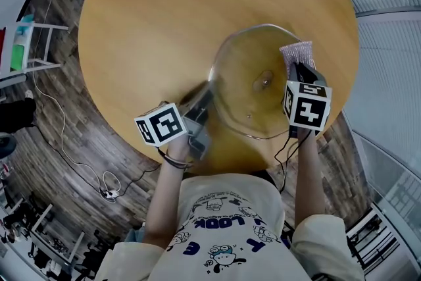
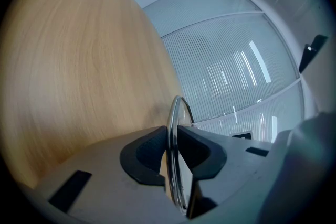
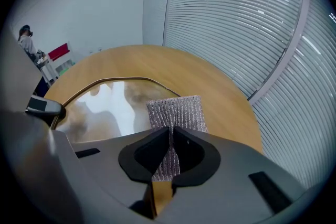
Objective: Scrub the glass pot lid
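The glass pot lid is held up over the round wooden table, its metal rim pinched edge-on between the jaws of my left gripper, which is shut on it. My right gripper is shut on a silver-grey mesh scrubbing cloth, which lies against the lid's right part. In the right gripper view the cloth sticks out past the jaws and rests on the glass lid. The lid's knob shows at its middle.
The table's near edge is just in front of the person's body. White blinds and a glass wall stand at the right. Cables lie on the wooden floor at the left, near a white stand.
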{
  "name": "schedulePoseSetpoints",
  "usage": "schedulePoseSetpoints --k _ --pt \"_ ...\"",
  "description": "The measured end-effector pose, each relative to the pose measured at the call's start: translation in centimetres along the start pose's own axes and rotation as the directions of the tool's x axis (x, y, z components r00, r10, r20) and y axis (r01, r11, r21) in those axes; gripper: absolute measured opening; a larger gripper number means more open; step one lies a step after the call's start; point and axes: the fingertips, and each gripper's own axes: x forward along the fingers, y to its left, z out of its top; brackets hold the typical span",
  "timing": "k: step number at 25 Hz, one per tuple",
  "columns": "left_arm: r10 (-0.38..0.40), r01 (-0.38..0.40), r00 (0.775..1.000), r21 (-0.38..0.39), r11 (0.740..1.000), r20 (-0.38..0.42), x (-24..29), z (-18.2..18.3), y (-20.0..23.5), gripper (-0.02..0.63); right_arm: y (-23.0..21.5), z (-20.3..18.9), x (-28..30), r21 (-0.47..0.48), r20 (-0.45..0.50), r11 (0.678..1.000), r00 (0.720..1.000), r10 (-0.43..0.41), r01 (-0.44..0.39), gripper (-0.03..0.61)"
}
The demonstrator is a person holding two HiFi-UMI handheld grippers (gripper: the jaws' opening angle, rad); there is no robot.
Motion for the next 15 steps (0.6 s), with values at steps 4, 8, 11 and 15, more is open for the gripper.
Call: schedulePoseSetpoints --k 4,8,11,15 --pt "-0.005 0.005 1.0 0.001 1.0 -0.002 -0.1 -0.1 -0.4 0.074 -0.3 -0.7 -0.7 0.016 -0.016 1.0 1.0 0.001 -0.001 0.043" --pt "-0.008 0.008 1.0 0.007 1.0 -0.003 0.0 -0.1 -0.3 0.074 -0.2 -1.4 -0.6 0.045 -0.031 0.999 0.999 0.009 -0.007 0.043" --pt "-0.007 0.007 1.0 0.009 1.0 -0.004 0.1 0.1 -0.2 0.074 0.0 -1.8 -0.6 0.069 -0.042 0.998 0.999 0.014 -0.011 0.043" --pt "-0.008 0.008 1.0 0.008 1.0 -0.002 0.0 0.0 -0.2 0.074 0.1 -2.3 -0.9 0.084 -0.051 0.996 0.999 0.018 -0.014 0.043"
